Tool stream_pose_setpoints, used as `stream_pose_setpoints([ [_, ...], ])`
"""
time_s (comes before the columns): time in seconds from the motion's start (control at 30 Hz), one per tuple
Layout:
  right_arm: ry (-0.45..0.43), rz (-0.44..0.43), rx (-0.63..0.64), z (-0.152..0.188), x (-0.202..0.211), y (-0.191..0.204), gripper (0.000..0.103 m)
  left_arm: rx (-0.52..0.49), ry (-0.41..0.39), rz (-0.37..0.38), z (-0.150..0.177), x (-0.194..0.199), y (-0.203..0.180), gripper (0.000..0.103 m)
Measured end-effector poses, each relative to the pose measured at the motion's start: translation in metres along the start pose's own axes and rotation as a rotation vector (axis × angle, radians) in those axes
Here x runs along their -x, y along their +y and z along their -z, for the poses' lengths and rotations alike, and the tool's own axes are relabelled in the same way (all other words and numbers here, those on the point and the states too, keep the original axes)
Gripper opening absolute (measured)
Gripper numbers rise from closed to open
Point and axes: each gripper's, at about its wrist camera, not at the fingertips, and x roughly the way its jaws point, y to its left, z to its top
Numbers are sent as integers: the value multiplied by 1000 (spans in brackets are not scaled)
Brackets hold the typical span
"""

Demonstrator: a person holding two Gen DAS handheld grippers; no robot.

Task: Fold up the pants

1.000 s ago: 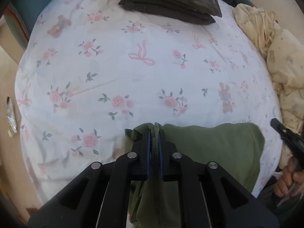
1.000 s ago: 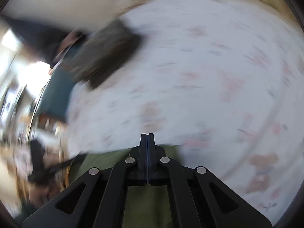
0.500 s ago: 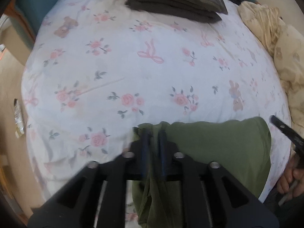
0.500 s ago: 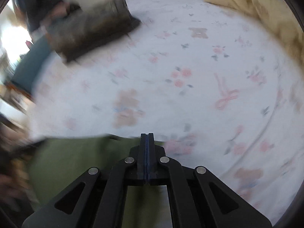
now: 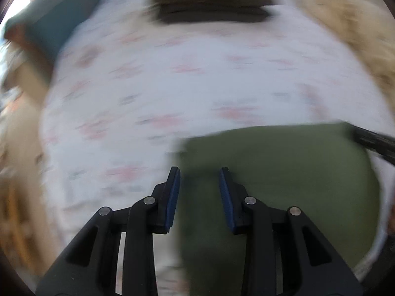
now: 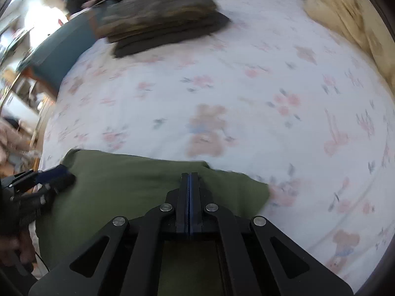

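Green pants (image 5: 284,162) lie at the near edge of the bed, also seen in the right wrist view (image 6: 128,182). My left gripper (image 5: 199,172) is open above the pants' left edge, holding nothing; this view is blurred. It also shows at the left of the right wrist view (image 6: 47,175). My right gripper (image 6: 189,175) has its jaws closed together over the pants' far edge; whether cloth is pinched between them does not show. Its tip shows at the right of the left wrist view (image 5: 370,140).
The bed has a white floral sheet (image 6: 246,93). A stack of folded dark and camouflage pants (image 6: 160,17) sits at the far side. A cream blanket (image 6: 350,12) is bunched along the right. A teal headboard or chair (image 6: 56,51) stands at the far left.
My left gripper has opened and let go of the green cloth it pinched. Both cameras have swung; the pants now lie spread flat between the grippers.
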Motion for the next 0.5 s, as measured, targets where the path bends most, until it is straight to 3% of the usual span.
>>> stream_pose_setpoints([
  [0.1, -48, 19, -18, 2, 26, -1, 0, 151, 61, 72, 0, 0, 31, 30],
  [0.13, -62, -25, -72, 3, 39, -8, 8, 205, 52, 100, 3, 12, 38, 33],
  [0.17, -70, -69, -118, 2, 48, -18, 9, 219, 41, 114, 5, 21, 40, 48],
  [0.2, -67, -107, -154, 2, 56, -25, 15, 227, 25, 131, 8, 28, 41, 74],
  [0.27, -53, -158, -221, 7, 64, -36, 85, 259, -15, 168, 20, 44, 44, 102],
  [0.3, -40, -165, -254, 11, 63, -40, 97, 276, -22, 197, 25, 46, 46, 102],
  [0.43, 108, -251, -427, 42, 33, -55, 100, 301, 130, 401, 37, 20, 31, 102],
  [0.5, 194, -308, -447, 53, 14, -51, 100, 270, 182, 417, 45, 5, 19, 102],
])
